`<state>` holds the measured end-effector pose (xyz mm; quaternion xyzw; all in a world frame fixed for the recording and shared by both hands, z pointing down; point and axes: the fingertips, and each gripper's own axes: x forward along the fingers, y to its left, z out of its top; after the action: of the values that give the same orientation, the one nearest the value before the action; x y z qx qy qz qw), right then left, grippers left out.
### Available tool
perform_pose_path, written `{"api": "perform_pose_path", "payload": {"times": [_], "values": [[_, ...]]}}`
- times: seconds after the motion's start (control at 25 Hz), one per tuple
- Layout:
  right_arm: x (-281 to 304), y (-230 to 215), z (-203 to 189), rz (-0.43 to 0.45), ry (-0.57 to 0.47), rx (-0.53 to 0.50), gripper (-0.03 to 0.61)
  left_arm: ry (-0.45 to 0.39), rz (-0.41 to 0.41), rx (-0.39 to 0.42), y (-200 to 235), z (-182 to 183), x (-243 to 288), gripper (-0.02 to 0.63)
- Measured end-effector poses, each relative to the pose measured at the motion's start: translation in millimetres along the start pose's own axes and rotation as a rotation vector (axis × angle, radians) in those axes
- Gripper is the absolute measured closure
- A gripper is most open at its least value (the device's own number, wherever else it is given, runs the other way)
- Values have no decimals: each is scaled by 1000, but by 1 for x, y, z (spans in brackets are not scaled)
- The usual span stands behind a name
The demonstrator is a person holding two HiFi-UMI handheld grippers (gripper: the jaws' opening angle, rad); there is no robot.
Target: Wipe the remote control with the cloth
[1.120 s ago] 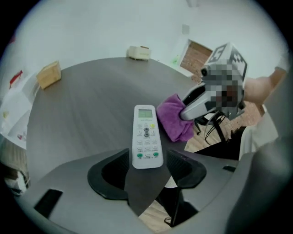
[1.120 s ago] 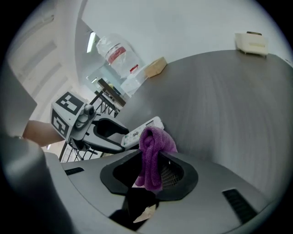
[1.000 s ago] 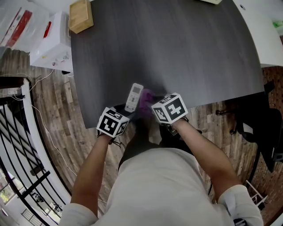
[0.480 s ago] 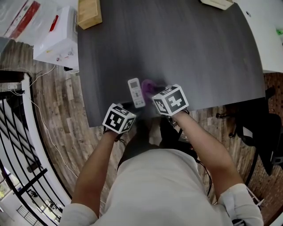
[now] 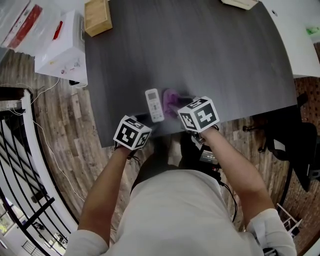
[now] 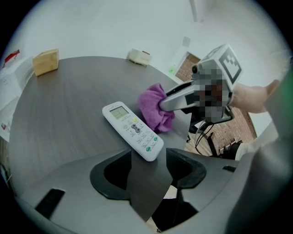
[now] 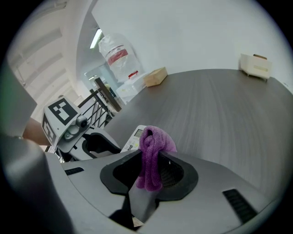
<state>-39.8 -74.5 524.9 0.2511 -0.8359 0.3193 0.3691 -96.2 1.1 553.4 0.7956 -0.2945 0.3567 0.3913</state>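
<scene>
A white remote control (image 5: 154, 105) lies lengthwise on the dark grey table (image 5: 210, 55), screen end away from me. In the left gripper view the remote control (image 6: 132, 130) has its near end between the pads of my left gripper (image 6: 149, 155), which is shut on it. That left gripper (image 5: 149, 123) sits at the table's front edge. My right gripper (image 7: 149, 171) is shut on a bunched purple cloth (image 7: 151, 157). The cloth (image 5: 172, 99) rests just right of the remote, close against its side, with the right gripper (image 5: 180, 104) behind it.
A wooden block (image 5: 97, 16) stands at the table's far left corner. A small white object (image 5: 240, 4) sits at the far edge. Off the table's left are a white box (image 5: 60, 47) and cables on the wood floor. A black chair (image 5: 295, 145) stands at right.
The remote's far end has swung from leaning right to leaning left. My right gripper with the cloth has shifted slightly right along the remote. The left gripper has barely moved.
</scene>
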Motion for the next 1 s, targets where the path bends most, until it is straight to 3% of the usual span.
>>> {"api": "perform_pose_path", "payload": {"times": [0.2,0.52,0.6,0.72,0.84,1.0], "values": [[-36,-34,12,-99,-88,-26,471,-89,-21,-56,2,-6,-25,382],[-80,-59,8,-231,-164,-117,471,-406,-121,-227,0,13,-90,391],[-93,-58,5,-263,-177,-127,471,-509,-162,-277,-3,19,-110,448],[-120,-55,0,-315,-206,-149,471,-652,-250,-307,-18,25,-141,586],[-154,-48,-6,-354,-249,-173,471,-746,-345,-314,-42,27,-165,609],[-199,-29,-23,-344,-325,-143,471,-835,-379,-320,-78,22,-189,609]]}}
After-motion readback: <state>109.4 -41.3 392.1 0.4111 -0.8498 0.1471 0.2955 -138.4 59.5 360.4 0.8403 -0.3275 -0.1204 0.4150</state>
